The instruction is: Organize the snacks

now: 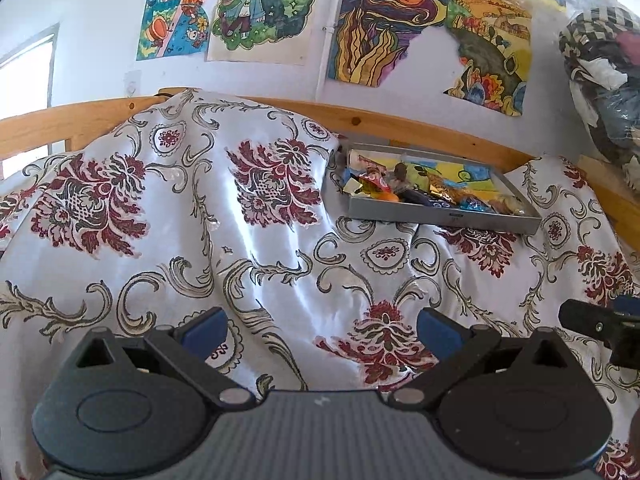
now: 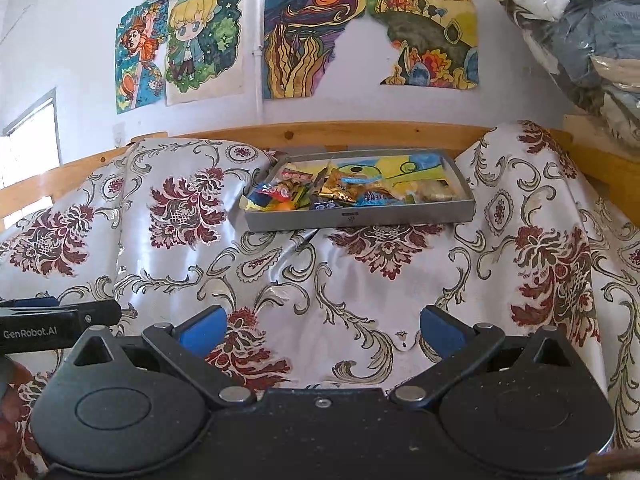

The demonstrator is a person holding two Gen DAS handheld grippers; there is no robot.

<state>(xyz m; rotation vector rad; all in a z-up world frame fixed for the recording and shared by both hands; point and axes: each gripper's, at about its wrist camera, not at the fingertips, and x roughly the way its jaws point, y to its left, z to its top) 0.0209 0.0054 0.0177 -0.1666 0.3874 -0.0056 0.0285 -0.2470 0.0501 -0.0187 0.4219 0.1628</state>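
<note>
A shallow grey tray (image 1: 440,218) (image 2: 360,216) rests on a white cloth with red and gold flowers, close to the wooden rail at the back. Several wrapped snacks (image 1: 420,192) (image 2: 340,192) lie heaped in its left and front part, over a bright painted lining. My left gripper (image 1: 320,330) is open and holds nothing, hovering low over the cloth well short of the tray. My right gripper (image 2: 322,330) is open too, with nothing between its blue pads (image 2: 204,330), and faces the tray from a distance. Each gripper shows at the edge of the other's view.
The cloth (image 1: 200,220) bulges up in a high fold left of the tray. A wooden rail (image 2: 360,134) runs behind it. Coloured drawings (image 2: 312,32) hang on the wall. A bundle of bagged clothes (image 2: 580,40) sits at the upper right.
</note>
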